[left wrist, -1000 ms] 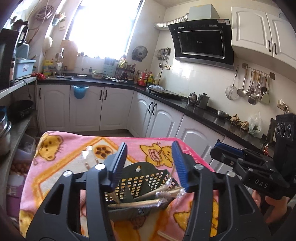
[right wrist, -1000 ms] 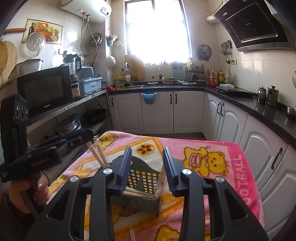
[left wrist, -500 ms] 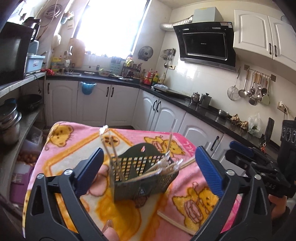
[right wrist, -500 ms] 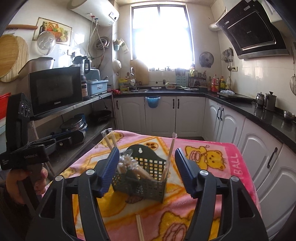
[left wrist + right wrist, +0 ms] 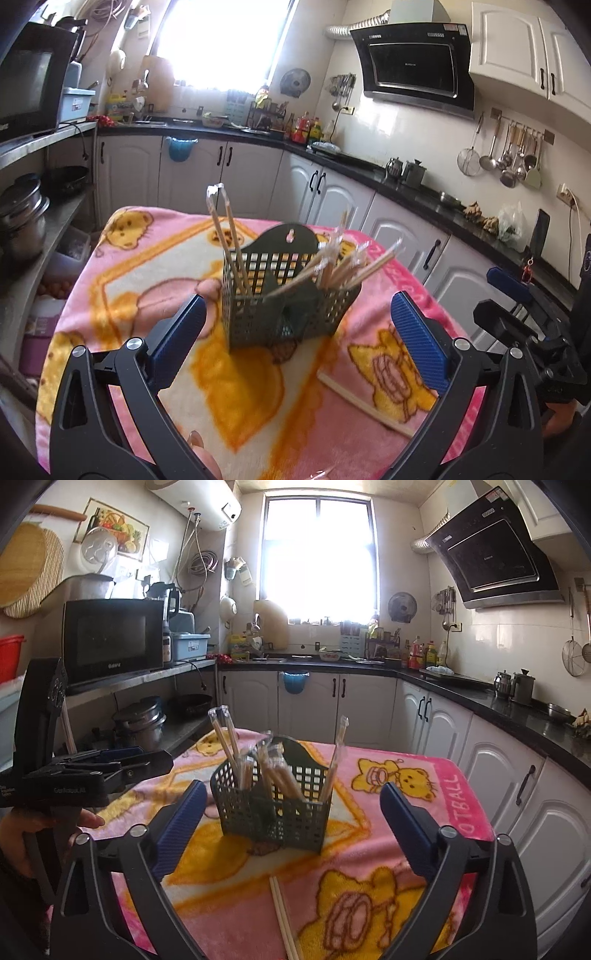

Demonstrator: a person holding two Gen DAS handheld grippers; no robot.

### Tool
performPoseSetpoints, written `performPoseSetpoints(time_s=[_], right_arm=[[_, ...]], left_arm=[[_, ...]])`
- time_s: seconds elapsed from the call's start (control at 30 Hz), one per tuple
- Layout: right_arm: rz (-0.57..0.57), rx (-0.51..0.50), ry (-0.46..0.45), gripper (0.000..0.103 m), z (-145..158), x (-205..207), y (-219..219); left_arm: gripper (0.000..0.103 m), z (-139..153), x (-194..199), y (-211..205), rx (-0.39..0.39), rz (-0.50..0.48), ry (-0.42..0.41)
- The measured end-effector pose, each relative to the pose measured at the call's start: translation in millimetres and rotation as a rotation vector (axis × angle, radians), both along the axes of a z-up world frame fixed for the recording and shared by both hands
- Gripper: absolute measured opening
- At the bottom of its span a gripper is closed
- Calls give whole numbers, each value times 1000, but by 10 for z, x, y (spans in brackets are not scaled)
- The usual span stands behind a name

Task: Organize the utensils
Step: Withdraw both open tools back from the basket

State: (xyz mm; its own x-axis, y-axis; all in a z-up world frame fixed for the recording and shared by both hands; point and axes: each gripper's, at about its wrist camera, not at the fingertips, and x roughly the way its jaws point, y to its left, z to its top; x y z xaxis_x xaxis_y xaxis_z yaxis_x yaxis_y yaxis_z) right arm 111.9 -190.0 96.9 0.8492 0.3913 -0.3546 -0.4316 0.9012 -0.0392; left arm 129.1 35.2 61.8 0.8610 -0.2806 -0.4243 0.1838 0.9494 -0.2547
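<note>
A dark green mesh utensil basket point(image 5: 284, 295) stands upright on the pink cartoon blanket point(image 5: 140, 266); it also shows in the right wrist view point(image 5: 273, 805). Several wrapped chopstick pairs point(image 5: 343, 262) stand in it, leaning point(image 5: 280, 771). One pair of chopsticks point(image 5: 364, 400) lies loose on the blanket in front of the basket, also in the right wrist view point(image 5: 282, 919). My left gripper point(image 5: 295, 347) is open and empty, a little short of the basket. My right gripper point(image 5: 291, 830) is open and empty, also short of the basket.
The blanket-covered table sits in a kitchen. White cabinets and a black counter point(image 5: 498, 705) run behind and to the right. A shelf with a microwave point(image 5: 110, 638) and pots point(image 5: 140, 720) stands at the left.
Both grippers have opened wide and pulled back from the basket. The basket now stands free on the blanket with the chopsticks in it.
</note>
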Motion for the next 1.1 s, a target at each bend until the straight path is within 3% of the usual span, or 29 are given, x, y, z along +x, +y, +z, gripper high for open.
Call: performPoseSetpoints(time_s=[0.47, 0.63, 0.9, 1.1], right_arm=[[-74, -54, 48, 96, -580, -151, 36], [-104, -11, 49, 96, -721, -198, -33], [-132, -6, -63, 96, -828, -360, -56], [-129, 70, -132, 96, -891, -466, -130]], left_arm=[[92, -492, -164, -69, 53, 42, 68], [92, -655, -230, -78, 32, 55, 55], [92, -846, -312, -111, 47, 86, -20], [92, -919, -371, -157, 72, 109, -78]])
